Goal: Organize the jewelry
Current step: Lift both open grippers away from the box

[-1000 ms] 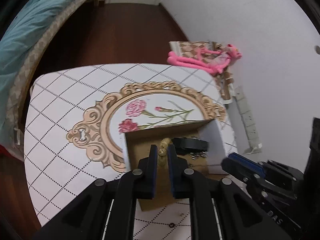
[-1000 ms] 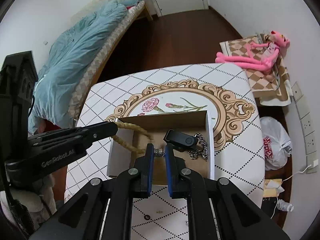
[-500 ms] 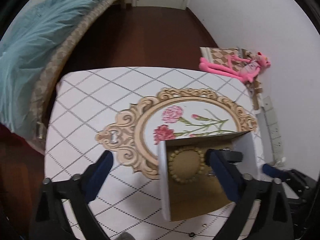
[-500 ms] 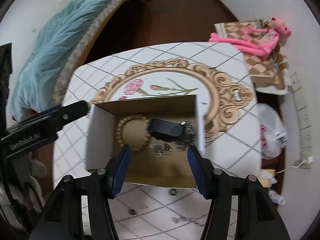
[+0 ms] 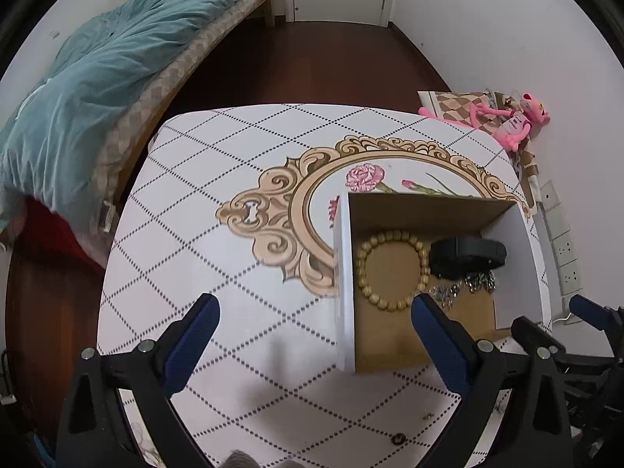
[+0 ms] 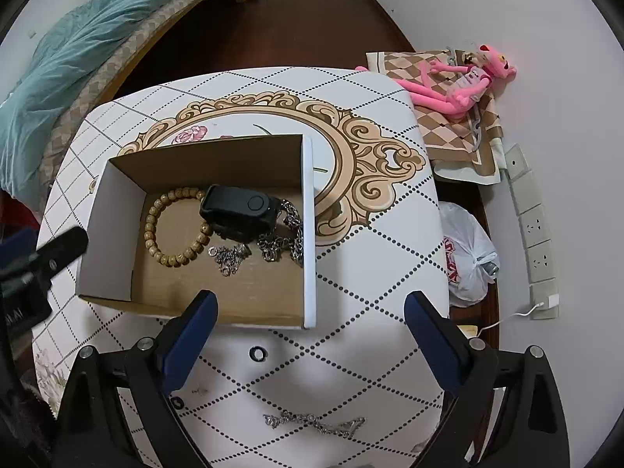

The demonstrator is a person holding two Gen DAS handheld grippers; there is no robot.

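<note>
Showing no legible writing: box (image 6: 117, 210)

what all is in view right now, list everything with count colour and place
cardboard box: 1, brown inside, white outside, on table
bead bracelet: 1, tan, box floor, left part
black band: 1, black, in box, right of bracelet
silver chains: a pile, silver, in box under and beside band
loose chain: 1, silver, on table in front of box
black ring: 1, black, on table just in front of box
table: 1, white diamond pattern, gold floral oval
plush toy: 1, pink, on checked cloth beyond table
left gripper: open, empty
right gripper: open, empty
</note>
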